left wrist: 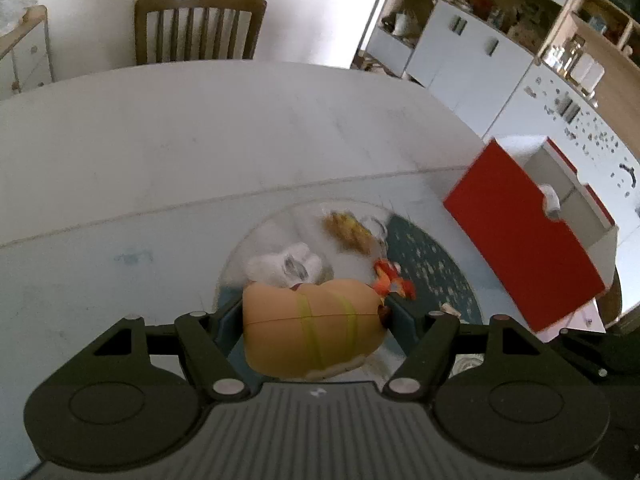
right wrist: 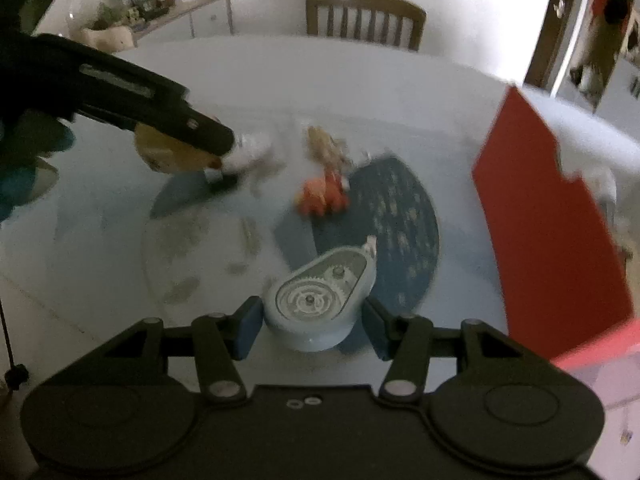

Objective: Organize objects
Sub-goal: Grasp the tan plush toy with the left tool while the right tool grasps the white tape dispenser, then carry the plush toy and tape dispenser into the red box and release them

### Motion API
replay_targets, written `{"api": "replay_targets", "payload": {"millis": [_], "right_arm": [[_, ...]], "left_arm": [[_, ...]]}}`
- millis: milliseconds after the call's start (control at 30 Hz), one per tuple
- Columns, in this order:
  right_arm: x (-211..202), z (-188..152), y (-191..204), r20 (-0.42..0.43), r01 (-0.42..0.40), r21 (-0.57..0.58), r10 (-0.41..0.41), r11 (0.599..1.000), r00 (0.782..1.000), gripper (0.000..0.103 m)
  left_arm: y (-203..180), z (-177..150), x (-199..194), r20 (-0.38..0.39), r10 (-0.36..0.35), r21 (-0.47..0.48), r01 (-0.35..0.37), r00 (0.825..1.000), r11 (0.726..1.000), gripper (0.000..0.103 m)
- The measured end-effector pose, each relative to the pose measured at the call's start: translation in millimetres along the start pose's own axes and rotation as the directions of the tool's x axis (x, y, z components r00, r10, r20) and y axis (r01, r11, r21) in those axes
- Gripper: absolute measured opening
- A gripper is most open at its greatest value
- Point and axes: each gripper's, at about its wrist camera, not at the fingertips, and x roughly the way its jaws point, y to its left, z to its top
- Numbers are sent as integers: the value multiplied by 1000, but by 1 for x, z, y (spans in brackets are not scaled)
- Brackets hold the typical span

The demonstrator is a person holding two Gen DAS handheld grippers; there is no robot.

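My left gripper (left wrist: 316, 314) is shut on a tan toy hot dog bun (left wrist: 312, 328) with yellow stripes, held above the table; in the right wrist view the bun (right wrist: 160, 154) shows at the left under that gripper's black arm. My right gripper (right wrist: 312, 330) is shut on a pale blue correction tape dispenser (right wrist: 320, 300), both pads against its sides. On the table beyond lie an orange toy (right wrist: 320, 198), a tan-yellow toy (right wrist: 324, 140) and a white object (left wrist: 286, 266). A dark teal round mat (right wrist: 396, 216) lies under part of them.
A red open box (left wrist: 520, 240) stands at the right of the white table (left wrist: 160, 140); in the right wrist view the red box (right wrist: 548, 220) rises close by. A clear round disc (left wrist: 256, 240) lies on the table. A wooden chair (left wrist: 198, 26) is at the far side.
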Motion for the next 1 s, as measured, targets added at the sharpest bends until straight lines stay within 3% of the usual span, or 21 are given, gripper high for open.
{"api": "replay_targets", "payload": {"millis": [267, 367, 633, 700, 800, 1000], "right_arm": [[3, -10, -6, -24, 32, 34, -31, 999, 999, 55], [6, -8, -4, -19, 43, 39, -42, 998, 999, 65], [15, -2, -5, -10, 57, 83, -57, 995, 998, 65], [17, -1, -6, -5, 64, 89, -64, 994, 998, 65], [17, 1, -7, 2, 60, 87, -60, 994, 998, 55], [11, 0, -8, -11, 70, 74, -70, 995, 998, 54]], "left_arm": [[-11, -18, -4, -31, -14, 6, 14, 999, 1000, 74], [-13, -22, -6, -35, -15, 8, 15, 999, 1000, 74], [-19, -25, -10, -34, -13, 9, 13, 999, 1000, 74], [-19, -25, -11, -35, -14, 9, 14, 999, 1000, 74], [-23, -27, -13, -38, -15, 13, 15, 999, 1000, 74], [-35, -28, -19, -43, -17, 31, 18, 999, 999, 74]]}}
